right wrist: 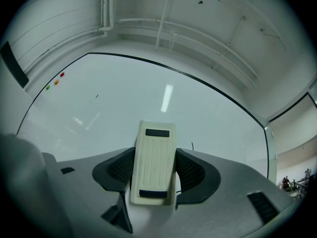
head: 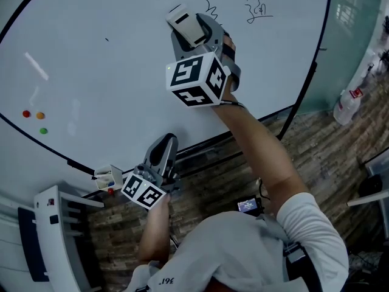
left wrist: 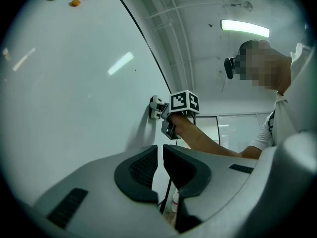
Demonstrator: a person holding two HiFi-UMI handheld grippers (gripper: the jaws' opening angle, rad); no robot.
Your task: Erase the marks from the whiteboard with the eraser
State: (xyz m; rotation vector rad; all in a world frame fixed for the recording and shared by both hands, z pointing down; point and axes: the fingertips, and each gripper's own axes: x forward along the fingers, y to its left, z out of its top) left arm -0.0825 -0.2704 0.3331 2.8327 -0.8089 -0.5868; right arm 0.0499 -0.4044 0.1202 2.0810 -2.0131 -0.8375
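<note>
Pressing the eraser [head: 184, 20] to the whiteboard [head: 109, 72] beside the marks [head: 258, 8], the right gripper [right wrist: 154, 172] had its fingers [right wrist: 195, 170] clamped on it. The left gripper [left wrist: 160, 162] hung low, fingers together and empty; a wipe rightward over the scribbles looked due.

**Cream eraser, white board, grey grippers**

We see a cream eraser [right wrist: 153, 162], finely ribbed, with two black strips. The whiteboard [head: 121, 72] is white with a black frame, and its marks [head: 258, 8] are black. On it sit a red magnet [head: 26, 114], an orange magnet [head: 40, 115] and a green magnet [head: 43, 131]. The left gripper [left wrist: 159, 170] and right gripper [right wrist: 154, 175] are grey with black pads [right wrist: 116, 170], and their cubes carry black-and-white square markers.
</note>
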